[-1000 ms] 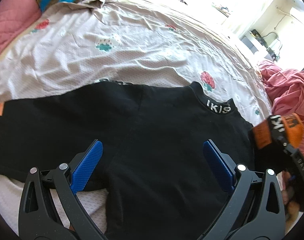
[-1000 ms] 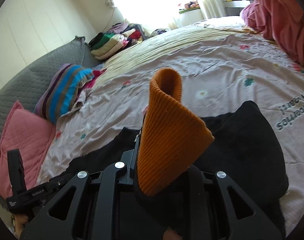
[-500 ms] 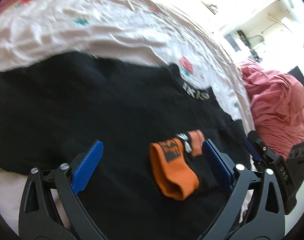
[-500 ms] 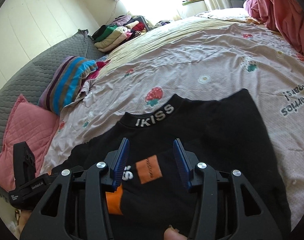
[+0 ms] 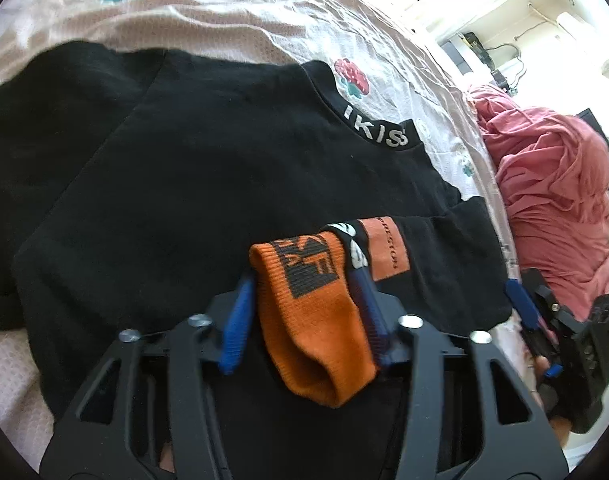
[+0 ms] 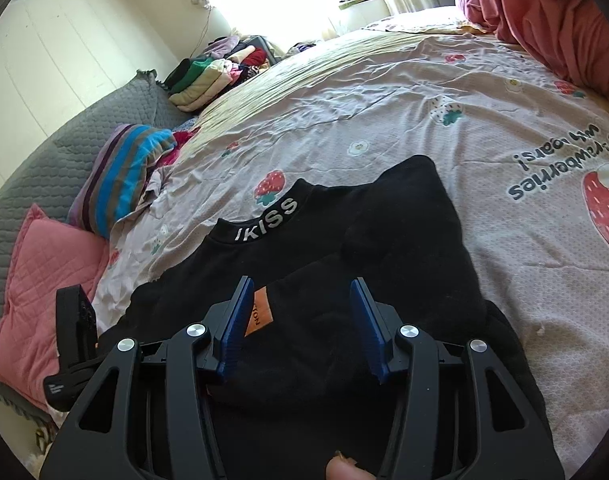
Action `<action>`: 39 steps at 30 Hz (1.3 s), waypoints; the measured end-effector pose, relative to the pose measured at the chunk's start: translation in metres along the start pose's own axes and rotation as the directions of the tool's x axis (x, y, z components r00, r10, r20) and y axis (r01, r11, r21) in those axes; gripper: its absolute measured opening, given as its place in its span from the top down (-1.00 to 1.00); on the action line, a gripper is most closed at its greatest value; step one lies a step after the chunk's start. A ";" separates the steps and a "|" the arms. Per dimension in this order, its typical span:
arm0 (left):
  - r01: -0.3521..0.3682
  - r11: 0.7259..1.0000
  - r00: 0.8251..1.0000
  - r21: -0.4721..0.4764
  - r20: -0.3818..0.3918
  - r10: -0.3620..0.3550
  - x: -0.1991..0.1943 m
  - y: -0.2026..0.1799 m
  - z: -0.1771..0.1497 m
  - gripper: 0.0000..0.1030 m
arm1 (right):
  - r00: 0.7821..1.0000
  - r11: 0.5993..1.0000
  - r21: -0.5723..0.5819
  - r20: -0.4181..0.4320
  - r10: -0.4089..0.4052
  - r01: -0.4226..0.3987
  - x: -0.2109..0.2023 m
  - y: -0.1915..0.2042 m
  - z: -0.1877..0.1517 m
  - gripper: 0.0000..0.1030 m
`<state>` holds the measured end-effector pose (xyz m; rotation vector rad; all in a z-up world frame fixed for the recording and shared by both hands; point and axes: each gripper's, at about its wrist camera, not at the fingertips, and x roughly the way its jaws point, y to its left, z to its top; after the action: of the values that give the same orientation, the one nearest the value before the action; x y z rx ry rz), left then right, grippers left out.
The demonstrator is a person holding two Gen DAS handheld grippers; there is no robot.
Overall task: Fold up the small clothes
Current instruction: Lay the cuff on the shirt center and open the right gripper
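Note:
A black top with "IKISS" on its collar lies flat on the bed. An orange ribbed sleeve cuff is folded across its lower part. My left gripper is shut on that cuff, blue pads on both sides of it. My right gripper is open over the folded black sleeve, with an orange label beside its left pad. The right gripper also shows at the right edge of the left wrist view.
The floral bedsheet spreads all around. A pink heap of cloth lies at the bed's right edge. A striped pillow, a pink pillow and a pile of folded clothes sit at the far left.
My right gripper laid the orange cuff onto the top, opened and drew back. My left gripper moved in and closed on the cuff.

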<state>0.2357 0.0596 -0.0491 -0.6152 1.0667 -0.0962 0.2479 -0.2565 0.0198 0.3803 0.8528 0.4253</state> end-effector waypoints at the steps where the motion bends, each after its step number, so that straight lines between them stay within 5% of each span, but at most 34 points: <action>1: -0.009 1.000 1.000 0.010 0.007 0.009 0.001 -0.002 0.000 0.67 | 1.000 1.000 0.002 0.003 -0.003 0.003 -0.001 -0.002 0.000 0.05; 8: 0.059 0.998 0.994 0.037 0.085 -0.062 -0.027 -0.011 0.007 0.88 | 0.999 0.999 0.009 0.010 -0.035 0.035 -0.005 -0.012 0.000 0.05; 16: 0.034 0.997 0.976 0.069 0.211 -0.048 -0.083 -0.011 0.013 0.88 | 0.997 0.997 -0.009 0.003 -0.080 0.080 -0.001 -0.015 -0.004 0.05; 21: -0.016 0.999 0.981 0.048 0.195 0.006 -0.084 -0.003 0.016 0.87 | 0.989 0.986 -0.075 0.002 -0.147 0.147 0.005 -0.006 -0.004 0.05; 27: -0.097 0.994 0.975 0.044 0.203 0.086 -0.086 0.004 0.017 0.46 | 0.979 0.970 -0.134 -0.001 -0.205 0.203 0.015 -0.003 -0.005 -0.03; 30: -0.112 0.992 0.970 0.062 0.222 0.095 -0.090 0.003 0.017 0.46 | 0.974 0.961 -0.166 -0.002 -0.226 0.223 0.018 -0.002 -0.007 -0.06; 39: -0.254 0.932 0.957 0.257 0.210 0.202 -0.066 -0.031 0.001 0.46 | 0.974 0.954 -0.212 -0.032 -0.222 0.210 0.028 0.004 -0.011 -0.10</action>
<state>0.2104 0.0584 0.0192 -0.2330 0.9200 0.0118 0.2545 -0.2373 -0.0027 0.0799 0.8847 0.3185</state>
